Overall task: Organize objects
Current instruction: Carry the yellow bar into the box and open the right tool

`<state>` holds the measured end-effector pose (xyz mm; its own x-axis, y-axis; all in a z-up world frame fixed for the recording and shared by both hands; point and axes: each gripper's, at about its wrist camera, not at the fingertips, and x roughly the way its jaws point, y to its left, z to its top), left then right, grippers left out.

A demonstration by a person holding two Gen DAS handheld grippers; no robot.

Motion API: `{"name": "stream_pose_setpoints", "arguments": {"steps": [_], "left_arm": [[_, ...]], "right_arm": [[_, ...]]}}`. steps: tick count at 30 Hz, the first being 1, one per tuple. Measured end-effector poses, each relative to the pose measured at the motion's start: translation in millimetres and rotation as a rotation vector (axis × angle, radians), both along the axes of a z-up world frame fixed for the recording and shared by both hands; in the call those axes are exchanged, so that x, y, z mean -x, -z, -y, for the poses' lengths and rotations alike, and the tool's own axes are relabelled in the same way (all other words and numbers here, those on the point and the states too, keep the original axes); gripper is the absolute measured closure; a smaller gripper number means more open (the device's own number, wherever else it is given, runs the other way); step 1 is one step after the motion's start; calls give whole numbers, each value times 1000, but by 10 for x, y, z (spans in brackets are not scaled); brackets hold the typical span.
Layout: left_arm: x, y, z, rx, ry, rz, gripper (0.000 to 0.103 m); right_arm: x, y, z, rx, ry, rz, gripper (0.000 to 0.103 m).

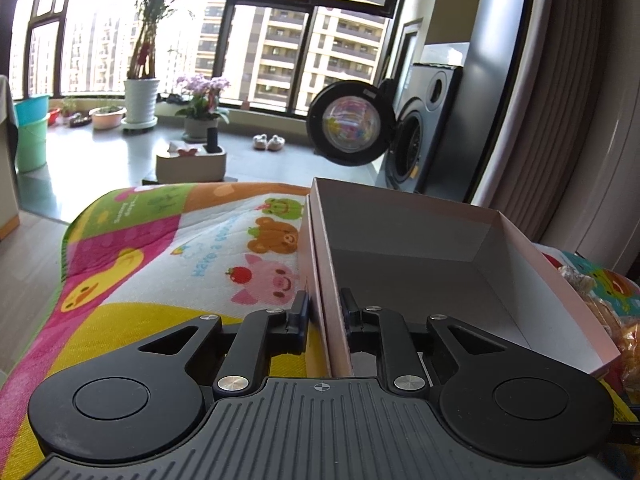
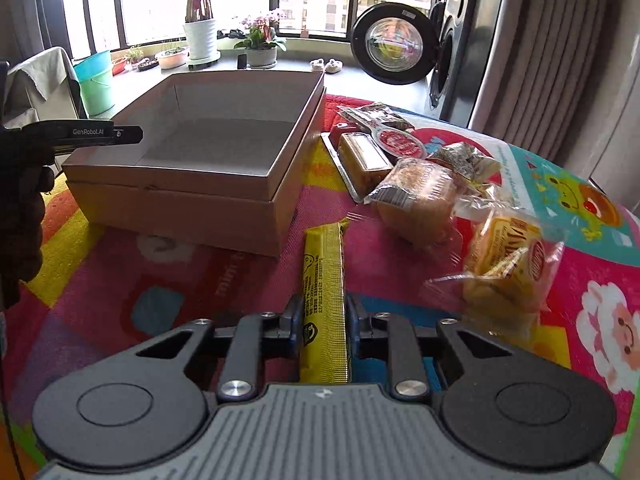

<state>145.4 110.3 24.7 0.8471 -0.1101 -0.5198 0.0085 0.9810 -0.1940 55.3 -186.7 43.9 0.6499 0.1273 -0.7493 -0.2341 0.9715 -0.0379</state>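
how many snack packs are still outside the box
6, maybe more hidden: yellow bar in the right gripper, then a pile right of the box: red-labelled tray, dark pack, muffin, patterned pack, bread bag.

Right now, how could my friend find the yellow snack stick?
Find the big open box on the colourful mat. Just right of its near corner, the right gripper pinches a long yellow packet. The other snacks, farther right, are short and in clear wrappers; this one is thin and solid yellow.
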Motion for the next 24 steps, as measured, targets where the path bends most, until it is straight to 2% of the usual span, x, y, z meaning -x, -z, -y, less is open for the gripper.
{"name": "stream_pose_setpoints", "arguments": {"steps": [6, 11, 14, 17, 21, 24], "left_arm": [[9, 9, 24, 10, 31, -6, 85], [44, 15, 12, 29, 20, -16, 85], [54, 17, 1, 44, 13, -20, 85], [55, 24, -18, 58, 10, -21, 85], [53, 27, -36, 66, 8, -20, 84], [52, 27, -34, 66, 8, -19, 84]], "right_arm": [[445, -474, 131, -12, 71, 68, 81], [526, -912, 61, -85, 72, 107, 81], [294, -1097, -138, -138, 45, 104, 81], [-66, -1156, -423, -190, 7, 98, 81], [-704, -1022, -980, -224, -23, 97, 81], [-1085, -819, -1285, -294, -27, 18, 80]]}}
